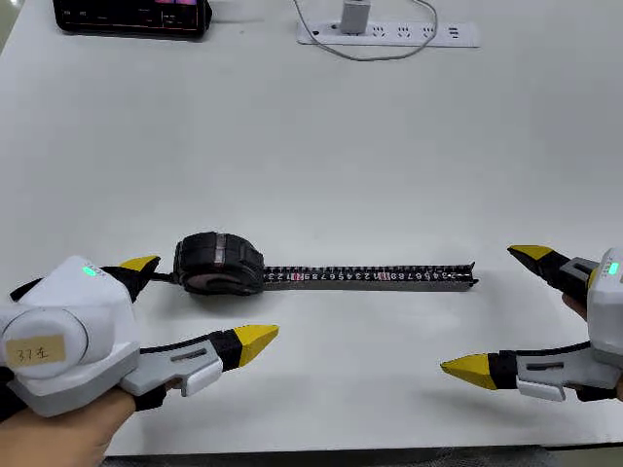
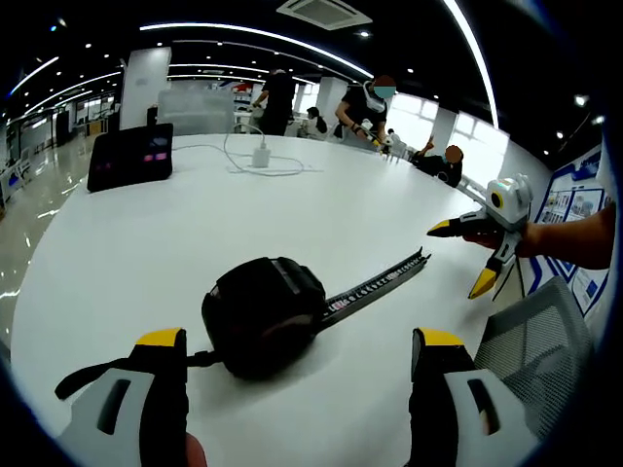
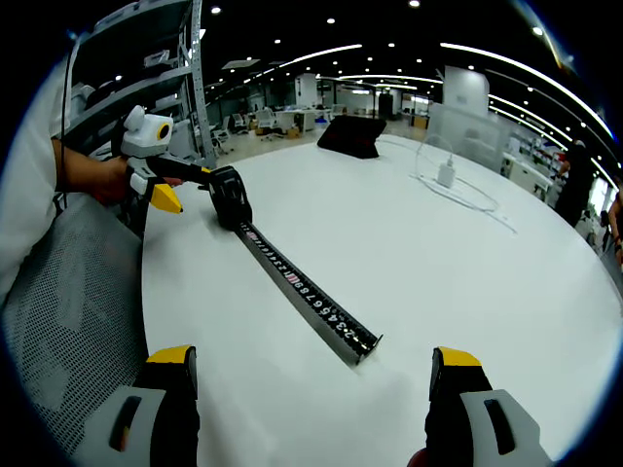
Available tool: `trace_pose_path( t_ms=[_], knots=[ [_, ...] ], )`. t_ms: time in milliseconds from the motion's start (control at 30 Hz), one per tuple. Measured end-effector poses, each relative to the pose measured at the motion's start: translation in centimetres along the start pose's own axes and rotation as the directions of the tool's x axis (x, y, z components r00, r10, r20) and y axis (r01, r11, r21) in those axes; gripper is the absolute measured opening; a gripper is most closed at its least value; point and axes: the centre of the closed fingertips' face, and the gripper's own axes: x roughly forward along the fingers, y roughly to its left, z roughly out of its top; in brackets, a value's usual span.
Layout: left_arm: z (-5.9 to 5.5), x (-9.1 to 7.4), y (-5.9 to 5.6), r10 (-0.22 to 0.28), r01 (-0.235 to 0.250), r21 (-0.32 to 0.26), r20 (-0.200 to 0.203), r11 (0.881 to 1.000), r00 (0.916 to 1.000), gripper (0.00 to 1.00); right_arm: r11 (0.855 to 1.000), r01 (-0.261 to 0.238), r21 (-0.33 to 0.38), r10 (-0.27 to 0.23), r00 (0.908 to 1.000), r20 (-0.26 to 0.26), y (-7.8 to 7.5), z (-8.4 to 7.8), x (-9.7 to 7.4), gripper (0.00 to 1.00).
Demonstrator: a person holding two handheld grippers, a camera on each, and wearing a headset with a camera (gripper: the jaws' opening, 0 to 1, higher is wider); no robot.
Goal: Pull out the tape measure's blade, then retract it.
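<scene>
Tape measure (image 1: 219, 264), one, black, on white table (image 1: 292, 146), blade (image 1: 370, 276) drawn out flat, two grippers, left gripper (image 1: 206, 299) jaws apart just beside the case, right gripper (image 1: 483, 309) jaws apart near blade tip, one tablet (image 1: 131, 15), one power strip (image 1: 389, 32) at far edge

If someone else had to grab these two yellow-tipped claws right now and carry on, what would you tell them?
Left gripper: open, empty, jaws straddling the tape measure without closing on it.
Right gripper: open, empty, just beyond the blade's hooked end.
Things: the tape measure's black case lies on the white table, and its blade lies flat, stretched out toward the right gripper.
Done: the blade is pulled out.
Left: retract the blade into the case, probably by steadying the case with the left gripper first.
</scene>
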Motion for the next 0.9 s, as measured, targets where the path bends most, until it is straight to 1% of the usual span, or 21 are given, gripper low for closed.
trace_pose_path(
  t_ms=[133,267,467,633,700,767,833,900],
  knots=[
    [-0.04,0.25,-0.04,0.003,-0.003,-0.011,0.001,1.000,1.0000,0.92,1.000,0.002,0.001,-0.002,1.0000,-0.002,-0.19,-0.09,0.04,0.99],
    [0.16,0.54,-0.36,-0.004,0.004,-0.027,0.007,1.000,1.0000,0.92,1.000,0.003,0.000,-0.003,1.0000,-0.004,-0.41,-0.20,0.08,0.99],
    [0.30,0.73,-0.79,-0.012,0.013,-0.019,0.009,1.000,0.9999,0.90,1.000,0.003,-0.002,-0.003,1.0000,-0.005,-0.39,-0.02,-0.08,0.99],
    [0.32,0.73,-0.84,-0.002,0.003,-0.018,0.009,1.000,1.0000,0.90,1.000,-0.004,-0.007,0.004,1.0000,-0.003,-0.16,0.13,-0.13,0.99],
    [0.29,0.74,-0.71,0.014,-0.014,-0.024,0.009,1.000,0.9999,0.89,1.000,-0.011,-0.012,0.011,0.9999,-0.007,-0.07,0.09,-0.15,0.93],
    [0.38,0.87,-0.81,0.025,-0.025,-0.029,0.012,0.999,0.9996,0.89,1.000,-0.016,-0.015,0.016,0.9998,-0.011,0.00,0.05,-0.09,0.91],
    [0.39,0.97,-0.67,0.045,-0.045,-0.029,0.010,0.999,0.9989,0.87,1.000,-0.019,-0.015,0.019,0.9997,-0.013,0.02,0.06,-0.05,0.90],
    [0.49,1.06,-0.52,0.065,-0.064,-0.044,0.016,0.997,0.9978,0.87,0.999,-0.026,-0.020,0.025,0.9996,-0.015,0.02,0.12,-0.04,0.87]
  ],
)
